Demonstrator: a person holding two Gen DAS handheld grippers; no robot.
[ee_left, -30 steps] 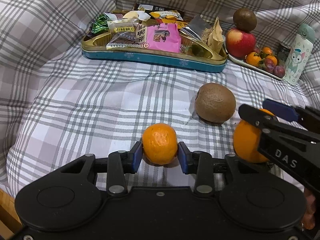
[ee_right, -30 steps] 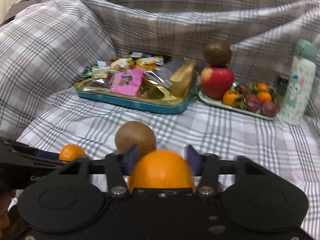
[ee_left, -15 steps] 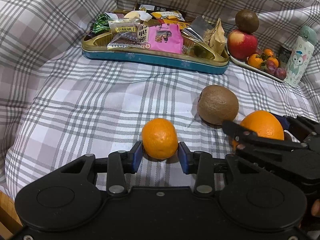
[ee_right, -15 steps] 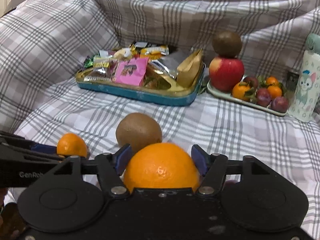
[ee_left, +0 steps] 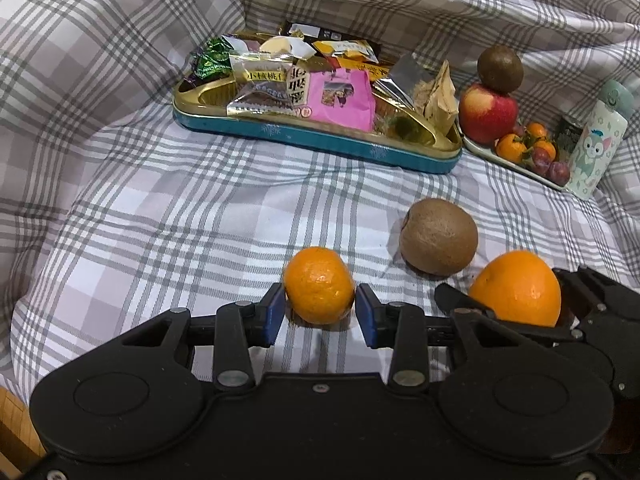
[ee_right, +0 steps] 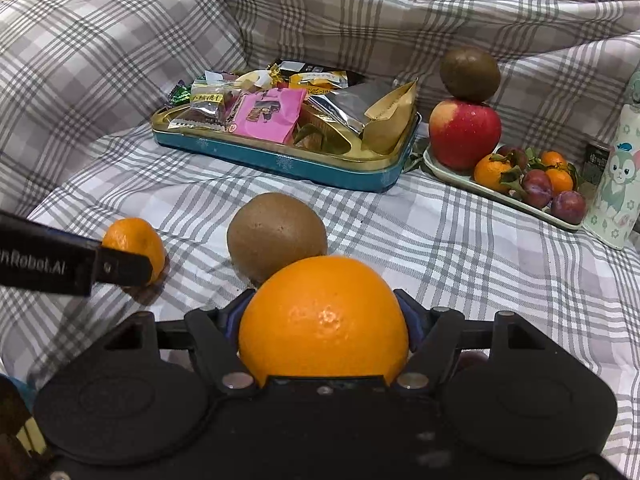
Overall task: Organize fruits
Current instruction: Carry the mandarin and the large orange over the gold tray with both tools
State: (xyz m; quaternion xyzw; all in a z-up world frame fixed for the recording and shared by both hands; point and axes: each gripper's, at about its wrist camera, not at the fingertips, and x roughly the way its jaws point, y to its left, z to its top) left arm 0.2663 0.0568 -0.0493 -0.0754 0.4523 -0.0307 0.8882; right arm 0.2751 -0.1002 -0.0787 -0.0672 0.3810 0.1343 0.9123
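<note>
My left gripper (ee_left: 320, 310) has its blue pads around a small mandarin (ee_left: 319, 285) that rests on the checked cloth; small gaps show at both pads. The mandarin also shows in the right wrist view (ee_right: 136, 246). My right gripper (ee_right: 324, 320) is shut on a large orange (ee_right: 324, 320), also seen in the left wrist view (ee_left: 518, 289). A brown kiwi (ee_left: 439, 241) lies on the cloth between and beyond them. At the back right a fruit tray (ee_right: 496, 196) holds an apple (ee_right: 464, 134) with a kiwi (ee_right: 470, 68) on top, mandarins and plums.
A teal and gold tin (ee_left: 316, 138) full of snack packets stands at the back centre. A printed bottle (ee_left: 596, 152) and a dark can (ee_left: 570, 132) stand right of the fruit tray. Checked cloth rises in folds behind and at the left.
The right gripper with the orange has lifted and moved forward beside the kiwi. The left gripper's pads have eased apart around the mandarin, which now sits a little further forward.
</note>
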